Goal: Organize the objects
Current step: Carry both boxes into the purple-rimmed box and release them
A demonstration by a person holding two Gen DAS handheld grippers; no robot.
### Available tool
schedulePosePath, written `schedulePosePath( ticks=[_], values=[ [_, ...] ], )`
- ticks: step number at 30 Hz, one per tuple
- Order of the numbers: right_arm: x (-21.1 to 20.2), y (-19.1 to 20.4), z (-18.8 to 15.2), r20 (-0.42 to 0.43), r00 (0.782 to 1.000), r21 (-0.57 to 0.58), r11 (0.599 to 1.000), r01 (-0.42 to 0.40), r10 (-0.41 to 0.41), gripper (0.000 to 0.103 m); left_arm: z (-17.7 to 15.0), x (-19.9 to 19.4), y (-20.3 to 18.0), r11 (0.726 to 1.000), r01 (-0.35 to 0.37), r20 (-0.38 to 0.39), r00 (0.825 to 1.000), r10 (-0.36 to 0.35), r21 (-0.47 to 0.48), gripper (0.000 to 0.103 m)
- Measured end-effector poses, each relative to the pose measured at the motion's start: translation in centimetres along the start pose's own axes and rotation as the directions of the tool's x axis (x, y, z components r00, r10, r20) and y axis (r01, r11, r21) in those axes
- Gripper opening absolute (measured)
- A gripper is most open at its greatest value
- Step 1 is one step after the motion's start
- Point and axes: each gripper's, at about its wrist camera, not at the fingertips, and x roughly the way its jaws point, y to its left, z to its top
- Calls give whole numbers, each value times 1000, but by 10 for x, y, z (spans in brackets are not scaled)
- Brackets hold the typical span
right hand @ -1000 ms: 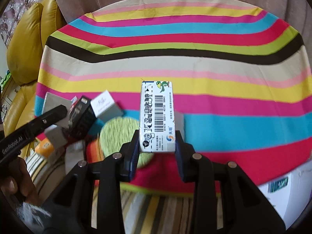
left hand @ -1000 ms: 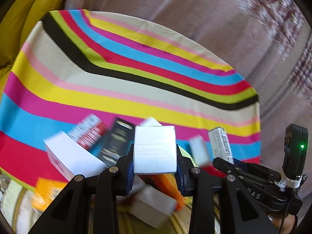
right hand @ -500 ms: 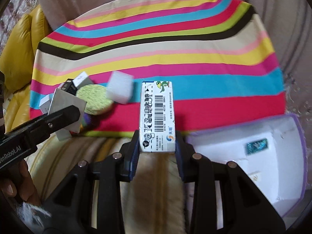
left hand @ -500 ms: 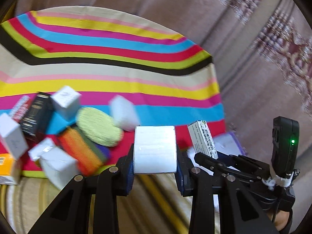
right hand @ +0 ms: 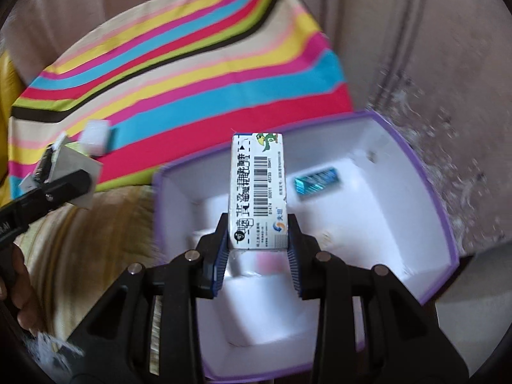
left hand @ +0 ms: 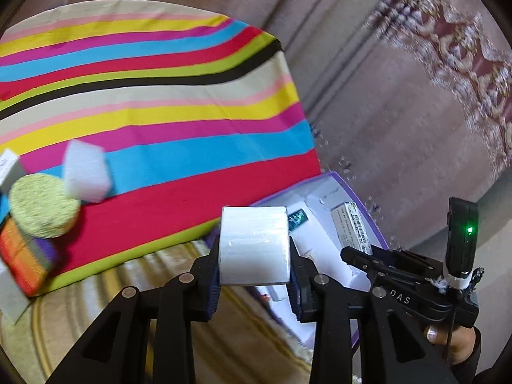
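My left gripper (left hand: 254,275) is shut on a plain white box (left hand: 254,244), held above the near rim of a purple-edged white bin (left hand: 342,188). My right gripper (right hand: 258,256) is shut on a white medicine box (right hand: 258,192) with a barcode, held over the inside of the bin (right hand: 443,224). The right gripper and its medicine box (left hand: 350,227) show at the right of the left wrist view. A small teal packet (right hand: 315,181) and a white item lie in the bin.
A striped cloth (left hand: 160,102) covers the table to the left of the bin. On it lie a white foam block (left hand: 84,172), a round green pad (left hand: 43,209) and a rainbow sponge (left hand: 25,259). Curtains hang behind.
Both grippers have swung right, away from the pile of objects on the cloth, and now hold their boxes at the bin. Both stay shut.
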Motion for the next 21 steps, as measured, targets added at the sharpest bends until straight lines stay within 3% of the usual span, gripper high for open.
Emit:
schedulePosePath(
  ticks=[9, 11, 13, 14, 21],
  values=[
    [0, -41, -10, -31, 996, 57, 995, 81, -80, 38, 11, 29, -22, 998, 48, -33, 998, -47, 37, 39],
    [2, -41, -13, -48, 995, 52, 995, 88, -85, 42, 13, 34, -21, 999, 42, -39, 998, -41, 23, 51],
    [1, -43, -13, -46, 995, 61, 994, 88, -86, 63, 14, 34, -18, 999, 42, -37, 998, -42, 4, 54],
    [1, -42, -14, -42, 996, 63, 994, 85, -83, 67, 13, 31, -16, 999, 47, -35, 998, -47, -2, 54],
    [5, -30, -13, -35, 999, 50, 998, 41, -39, 69, 8, 20, -8, 999, 39, -7, 999, -40, -29, 54]
  ],
)
